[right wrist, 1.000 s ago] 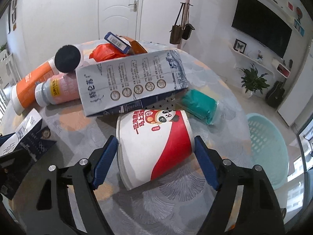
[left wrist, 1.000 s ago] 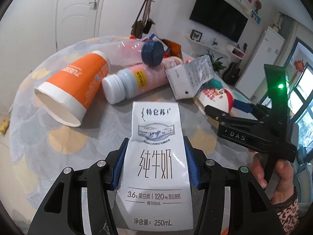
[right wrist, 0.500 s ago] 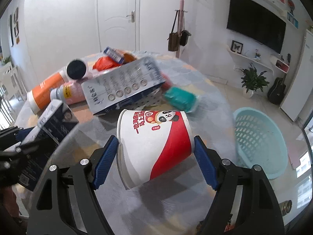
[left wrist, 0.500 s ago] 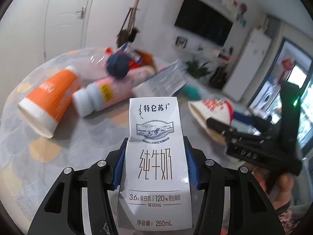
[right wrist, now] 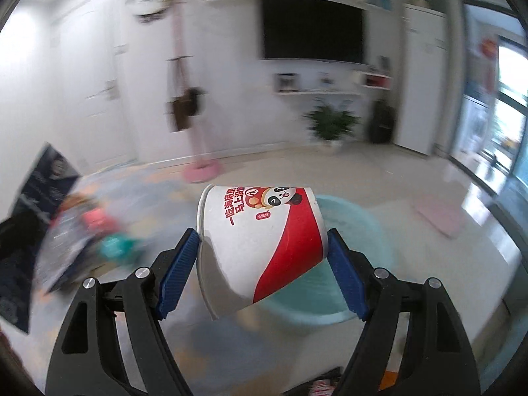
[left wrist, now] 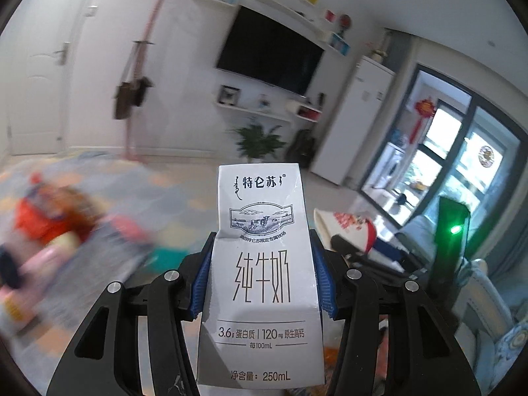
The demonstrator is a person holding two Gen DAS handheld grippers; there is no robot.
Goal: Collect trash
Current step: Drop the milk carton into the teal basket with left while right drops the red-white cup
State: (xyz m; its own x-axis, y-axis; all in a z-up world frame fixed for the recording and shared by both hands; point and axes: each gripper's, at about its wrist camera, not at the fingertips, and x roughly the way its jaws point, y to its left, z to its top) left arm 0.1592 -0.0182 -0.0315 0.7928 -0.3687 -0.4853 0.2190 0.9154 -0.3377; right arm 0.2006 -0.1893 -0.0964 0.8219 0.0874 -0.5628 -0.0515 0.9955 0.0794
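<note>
My left gripper is shut on a white milk carton, which stands upright between the blue pads, lifted off the table. My right gripper is shut on a red and white paper cup with a panda print, lying sideways with its rim to the left. Behind and below that cup is a teal plastic basket on the floor. In the left wrist view the cup and the right gripper's black frame show just right of the carton. In the right wrist view the carton appears dark at the left edge.
The round patterned table with blurred leftover trash, an orange wrapper and a pink bottle, lies to the left. A pink coat stand, a potted plant and a pink mat are on the floor beyond.
Both grippers have lifted off the table and swung right with their loads. The table's trash has slid to the left of both views, and the teal basket now sits right behind the cup.
</note>
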